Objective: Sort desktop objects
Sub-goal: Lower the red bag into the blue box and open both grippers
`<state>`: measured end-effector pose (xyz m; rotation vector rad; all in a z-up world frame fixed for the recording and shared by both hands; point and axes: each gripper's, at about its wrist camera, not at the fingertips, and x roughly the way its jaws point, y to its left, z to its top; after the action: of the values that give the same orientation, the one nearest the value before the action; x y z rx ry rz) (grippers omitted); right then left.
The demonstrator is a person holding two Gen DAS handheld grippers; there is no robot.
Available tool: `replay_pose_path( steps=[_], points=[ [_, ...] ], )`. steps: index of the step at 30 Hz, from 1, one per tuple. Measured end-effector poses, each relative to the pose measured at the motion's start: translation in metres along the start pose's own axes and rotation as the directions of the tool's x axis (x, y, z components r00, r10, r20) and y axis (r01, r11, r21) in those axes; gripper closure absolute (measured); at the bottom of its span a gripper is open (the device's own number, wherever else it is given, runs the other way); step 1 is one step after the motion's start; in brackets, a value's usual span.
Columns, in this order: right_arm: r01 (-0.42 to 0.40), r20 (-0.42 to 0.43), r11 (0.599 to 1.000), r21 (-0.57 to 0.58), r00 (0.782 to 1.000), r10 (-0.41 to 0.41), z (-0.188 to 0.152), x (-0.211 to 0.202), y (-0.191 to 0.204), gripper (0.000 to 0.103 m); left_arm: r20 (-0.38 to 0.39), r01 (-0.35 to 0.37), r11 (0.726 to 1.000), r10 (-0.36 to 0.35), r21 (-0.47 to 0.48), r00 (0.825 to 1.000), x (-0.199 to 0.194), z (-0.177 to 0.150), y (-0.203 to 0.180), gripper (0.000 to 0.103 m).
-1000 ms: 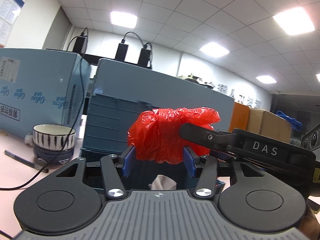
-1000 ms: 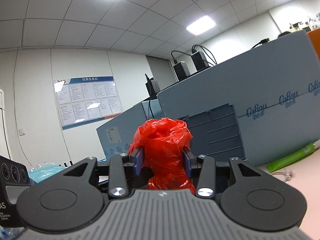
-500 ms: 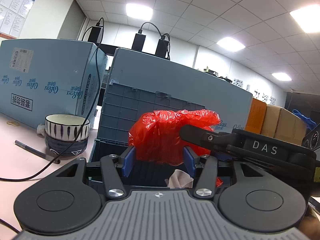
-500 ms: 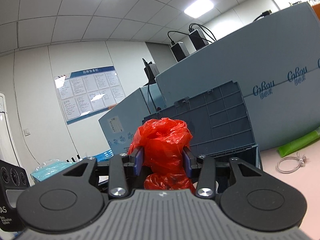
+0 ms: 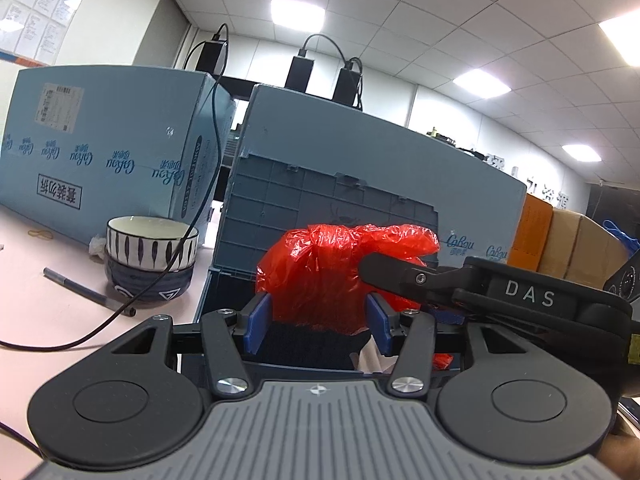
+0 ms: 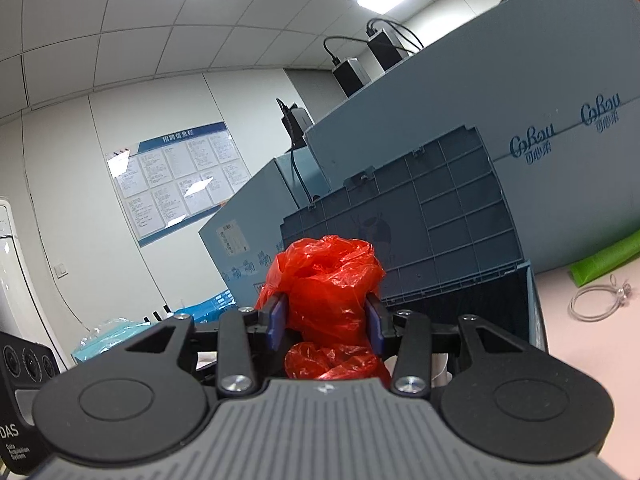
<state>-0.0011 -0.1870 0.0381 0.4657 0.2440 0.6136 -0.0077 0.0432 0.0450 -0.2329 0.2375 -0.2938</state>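
A crumpled red plastic bag hangs over the open blue-grey crate, whose lid stands upright behind it. My left gripper has its blue pads on either side of the bag's lower part and is shut on it. My right gripper is shut on the same bag from the other side; its black finger also shows in the left wrist view. White crumpled tissue and more red plastic lie inside the crate.
Two stacked bowls, a pen and a black cable lie on the pink desk at left. Big blue cartons stand behind. A green pouch and a wire ring lie at right. Brown boxes stand far right.
Both grippers have tilted down and lowered the red bag toward the crate opening; more of the crate lid, its inside and the desk has come into view.
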Motion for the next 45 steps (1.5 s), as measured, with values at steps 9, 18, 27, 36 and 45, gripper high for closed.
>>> replay_pose_path(
  steps=[9, 18, 27, 36, 45],
  points=[
    [0.020, -0.058, 1.000, -0.007, 0.998, -0.020, 0.003, 0.002, -0.003, 0.058, -0.022, -0.026, 1.000, 0.026, -0.002, 0.999, 0.006, 0.000, 0.002, 0.057],
    [-0.009, -0.081, 1.000, -0.014, 0.997, 0.008, 0.003, 0.005, -0.002, 0.049, -0.019, -0.028, 1.000, 0.028, -0.001, 0.999, 0.005, 0.000, 0.002, 0.057],
    [0.084, -0.067, 0.994, -0.063, 0.994, -0.088, 0.004, 0.004, 0.006, 0.032, -0.012, -0.014, 1.000, 0.014, 0.001, 1.000, 0.004, -0.001, 0.000, 0.047],
    [0.120, -0.003, 0.991, -0.067, 0.993, -0.120, 0.007, -0.010, 0.008, 0.001, 0.052, -0.014, 1.000, 0.015, -0.025, 0.999, -0.006, -0.003, 0.002, 0.001],
    [0.169, 0.035, 0.980, -0.106, 0.985, -0.167, 0.005, -0.019, 0.013, 0.000, 0.060, 0.024, 1.000, -0.023, -0.011, 0.998, -0.010, -0.006, -0.001, 0.000]
  ],
)
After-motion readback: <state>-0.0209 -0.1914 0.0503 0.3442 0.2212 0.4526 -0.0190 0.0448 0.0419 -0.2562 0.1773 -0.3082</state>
